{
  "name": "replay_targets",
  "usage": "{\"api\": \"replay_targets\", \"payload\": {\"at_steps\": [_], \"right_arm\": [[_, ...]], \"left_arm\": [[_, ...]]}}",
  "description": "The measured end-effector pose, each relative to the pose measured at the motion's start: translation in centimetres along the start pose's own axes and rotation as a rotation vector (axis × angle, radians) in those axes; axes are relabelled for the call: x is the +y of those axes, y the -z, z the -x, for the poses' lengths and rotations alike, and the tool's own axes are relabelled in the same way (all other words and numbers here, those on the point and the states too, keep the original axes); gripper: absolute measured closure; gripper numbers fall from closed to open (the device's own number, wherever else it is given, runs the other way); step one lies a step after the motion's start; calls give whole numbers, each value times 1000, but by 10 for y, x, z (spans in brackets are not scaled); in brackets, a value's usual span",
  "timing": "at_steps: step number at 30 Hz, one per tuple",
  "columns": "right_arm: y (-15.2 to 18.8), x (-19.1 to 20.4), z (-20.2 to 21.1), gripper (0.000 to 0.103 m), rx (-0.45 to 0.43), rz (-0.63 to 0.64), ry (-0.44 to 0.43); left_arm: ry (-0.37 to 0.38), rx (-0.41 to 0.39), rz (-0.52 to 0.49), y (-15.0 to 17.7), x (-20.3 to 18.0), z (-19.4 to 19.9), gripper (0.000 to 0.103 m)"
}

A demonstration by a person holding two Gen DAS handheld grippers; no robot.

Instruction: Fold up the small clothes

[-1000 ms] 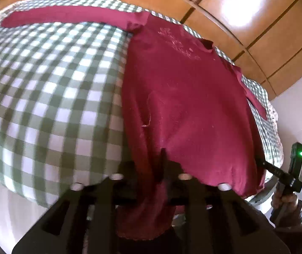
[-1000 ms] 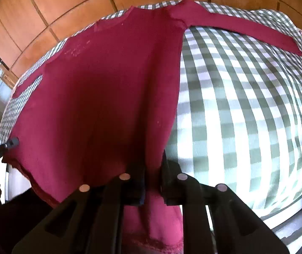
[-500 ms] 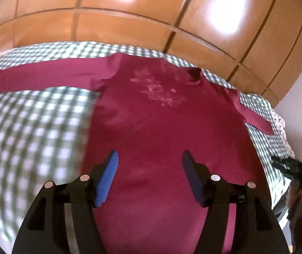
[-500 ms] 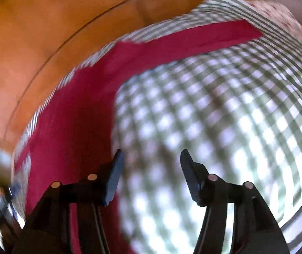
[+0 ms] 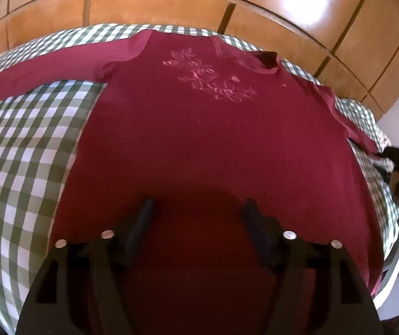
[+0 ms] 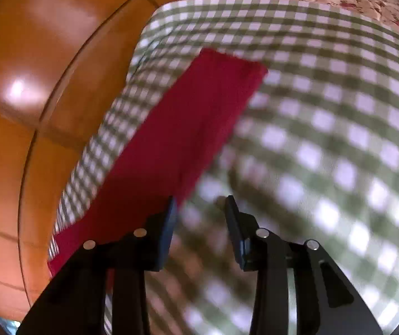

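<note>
The shirt (image 5: 213,150) is lying flat on the checked bed (image 5: 23,150), unfolded, with nothing gripped. The left gripper (image 5: 196,209) is hovering over it, jaws opening; the right gripper (image 6: 200,209), jaws closing, empty, is nearing the sleeve (image 6: 188,128). Every fold is remaining.

Matt maroon knit shirt (image 5: 199,145) on woven gingham cloth (image 5: 26,150); glossy wooden panels (image 5: 157,2) behind.

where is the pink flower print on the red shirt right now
In the left wrist view the pink flower print sits on the chest of the dark red long-sleeved shirt, just left of its neckline.
</note>
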State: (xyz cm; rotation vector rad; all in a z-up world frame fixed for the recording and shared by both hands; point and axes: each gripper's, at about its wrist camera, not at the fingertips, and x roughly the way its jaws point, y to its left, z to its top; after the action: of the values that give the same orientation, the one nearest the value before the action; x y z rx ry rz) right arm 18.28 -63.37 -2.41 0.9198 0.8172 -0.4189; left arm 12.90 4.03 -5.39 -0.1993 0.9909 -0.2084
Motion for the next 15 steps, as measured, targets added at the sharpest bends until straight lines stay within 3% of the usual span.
{"api": "replay_targets", "payload": {"at_steps": [4, 5, 6, 10, 15], "right_arm": [[-16, 4, -13, 70, -4, 3, 29], [-20, 9, -16, 86, -5, 39, 75], [-23, 13, -18, 96, -6, 85, 133], [-38, 6, -17, 98, -65, 166, 262], [-38, 10, -8, 98, -79, 163, 264]], "left_arm": [[-32, 3, -31, 1, -7, -4, 29], [-38, 3, -35, 1, -8, -4, 29], [-41, 3, -37, 1, -8, -4, 29], [-38, 8, -28, 2, -6, -1, 29], [-33, 8, -29, 2, -5, 1, 29]]}}
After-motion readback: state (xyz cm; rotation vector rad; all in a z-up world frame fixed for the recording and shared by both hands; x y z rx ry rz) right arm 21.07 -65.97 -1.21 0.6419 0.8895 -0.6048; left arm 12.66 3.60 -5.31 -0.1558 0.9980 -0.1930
